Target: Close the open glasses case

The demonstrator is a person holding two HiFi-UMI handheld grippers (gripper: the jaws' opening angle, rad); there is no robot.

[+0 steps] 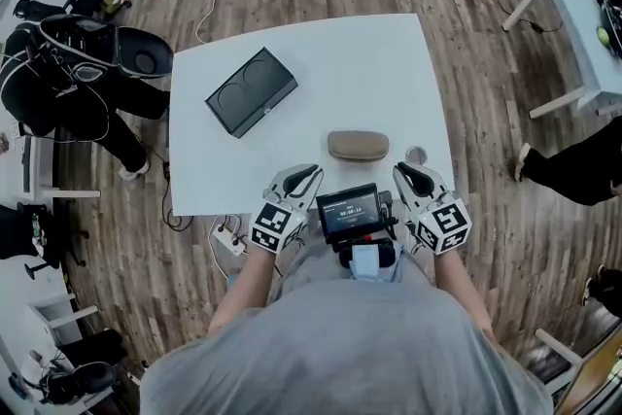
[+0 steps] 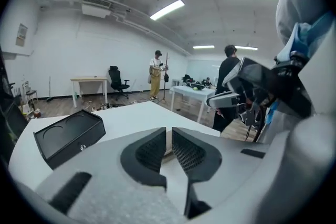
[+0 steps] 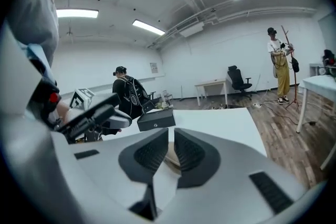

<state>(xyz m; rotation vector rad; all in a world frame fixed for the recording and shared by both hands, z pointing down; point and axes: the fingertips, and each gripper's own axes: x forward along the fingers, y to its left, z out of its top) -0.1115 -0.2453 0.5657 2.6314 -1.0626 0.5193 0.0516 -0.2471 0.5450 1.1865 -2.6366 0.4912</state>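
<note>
The tan glasses case (image 1: 358, 145) lies on the white table (image 1: 389, 73) near its front edge, and from above its lid looks down. My left gripper (image 1: 303, 176) hovers at the front edge, just left of and nearer than the case, jaws shut and empty. My right gripper (image 1: 413, 176) mirrors it on the right, also shut with nothing held. In the left gripper view only a tan sliver of the case (image 2: 167, 153) shows past the left gripper (image 2: 169, 147). The right gripper view shows the case (image 3: 171, 159) behind the right gripper (image 3: 171, 150).
A black box (image 1: 251, 91) lies on the table's far left part. A small grey round object (image 1: 416, 155) sits right of the case. A person in black (image 1: 58, 83) is beside the table's left edge. Another table (image 1: 583, 24) stands at right, cables on the floor.
</note>
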